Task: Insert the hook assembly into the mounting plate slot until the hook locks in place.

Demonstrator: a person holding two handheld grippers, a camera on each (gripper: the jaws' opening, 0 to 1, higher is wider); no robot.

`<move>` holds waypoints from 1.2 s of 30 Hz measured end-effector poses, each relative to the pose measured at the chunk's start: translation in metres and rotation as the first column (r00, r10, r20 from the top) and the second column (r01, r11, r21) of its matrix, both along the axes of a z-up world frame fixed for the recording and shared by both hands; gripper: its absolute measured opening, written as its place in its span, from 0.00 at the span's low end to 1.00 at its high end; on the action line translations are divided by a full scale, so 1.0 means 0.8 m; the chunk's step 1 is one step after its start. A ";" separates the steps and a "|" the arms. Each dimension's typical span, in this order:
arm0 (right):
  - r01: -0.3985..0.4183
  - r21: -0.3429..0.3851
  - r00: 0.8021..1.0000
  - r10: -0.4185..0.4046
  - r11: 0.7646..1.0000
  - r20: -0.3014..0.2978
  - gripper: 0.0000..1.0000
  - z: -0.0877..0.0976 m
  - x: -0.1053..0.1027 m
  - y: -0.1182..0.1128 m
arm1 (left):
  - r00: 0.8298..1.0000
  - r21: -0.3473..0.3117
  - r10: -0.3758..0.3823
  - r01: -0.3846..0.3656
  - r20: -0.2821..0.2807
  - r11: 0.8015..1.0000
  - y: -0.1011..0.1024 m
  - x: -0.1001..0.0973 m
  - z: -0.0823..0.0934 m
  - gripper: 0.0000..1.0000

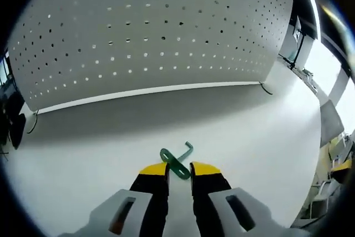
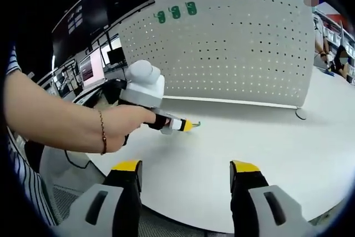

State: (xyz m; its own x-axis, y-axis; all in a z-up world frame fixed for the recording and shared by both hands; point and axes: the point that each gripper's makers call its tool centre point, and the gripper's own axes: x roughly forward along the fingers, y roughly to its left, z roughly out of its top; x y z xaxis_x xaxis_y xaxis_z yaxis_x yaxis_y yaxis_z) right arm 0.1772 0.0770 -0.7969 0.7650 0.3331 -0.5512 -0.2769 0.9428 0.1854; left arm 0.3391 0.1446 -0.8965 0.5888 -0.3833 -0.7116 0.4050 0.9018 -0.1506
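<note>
- In the left gripper view, my left gripper (image 1: 179,169) rose from the 6 o'clock edge, its yellow-tipped jaws set narrow with a slim gap between them.
- The green hook (image 1: 176,161) lay on the white table (image 1: 266,137) at the tips of those jaws, its flat end with the round hole between the two yellow tips and its bent end pointing toward 1 o'clock.
- Whether the jaws pressed on the hook or only flanked it, I could not tell.
- The white perforated mounting plate (image 1: 150,31) stood upright on the table across the 12 o'clock half of that view, well apart from the hook.
- In the right gripper view, my right gripper (image 2: 186,171) rose from 6 o'clock with its jaws spread wide and nothing between them, over the near edge of the table.
- In that same view my left hand (image 2: 119,126) entered from 9 o'clock, a thin bracelet (image 2: 102,131) on the wrist, holding the left gripper with its yellow tips low to the table near the centre.
- A sliver of green showed just past those tips; it was too small to describe further.
- Three green pieces (image 2: 176,13) sat in a row at the upper left corner of the mounting plate, toward 12 o'clock.
- Monitors (image 2: 93,66) stood behind the plate toward 10 o'clock.
</note>
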 end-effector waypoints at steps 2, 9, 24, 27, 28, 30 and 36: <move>0.002 0.001 1.000 -0.002 1.000 -0.001 0.60 0.000 0.000 0.000 | 1.000 0.009 -0.007 0.007 0.003 1.000 0.001 0.001 -0.001 0.13; 0.002 0.000 1.000 -0.002 1.000 -0.003 0.60 -0.001 -0.001 -0.001 | 1.000 0.027 -0.003 0.002 0.013 1.000 0.008 0.006 -0.007 0.07; -0.002 0.005 1.000 0.002 1.000 -0.013 0.60 -0.003 0.000 0.000 | 0.997 0.063 -0.057 0.054 0.050 0.997 0.012 0.018 -0.009 0.03; -0.002 0.006 1.000 0.002 1.000 -0.016 0.60 -0.003 0.000 0.000 | 0.997 0.064 -0.059 0.056 0.051 0.996 0.015 0.020 -0.007 0.02; -0.002 0.005 1.000 0.002 1.000 -0.016 0.60 -0.003 0.000 0.000 | 0.997 0.058 -0.057 0.054 0.053 0.997 0.016 0.020 -0.005 0.02; 0.000 0.007 1.000 0.000 1.000 -0.015 0.60 -0.003 0.000 0.000 | 0.997 0.047 -0.056 0.053 0.056 0.997 0.017 0.023 0.000 0.02; 0.001 0.007 1.000 -0.001 1.000 -0.015 0.60 -0.003 0.000 -0.001 | 0.994 0.014 -0.053 0.052 0.096 0.999 0.018 0.034 0.025 0.01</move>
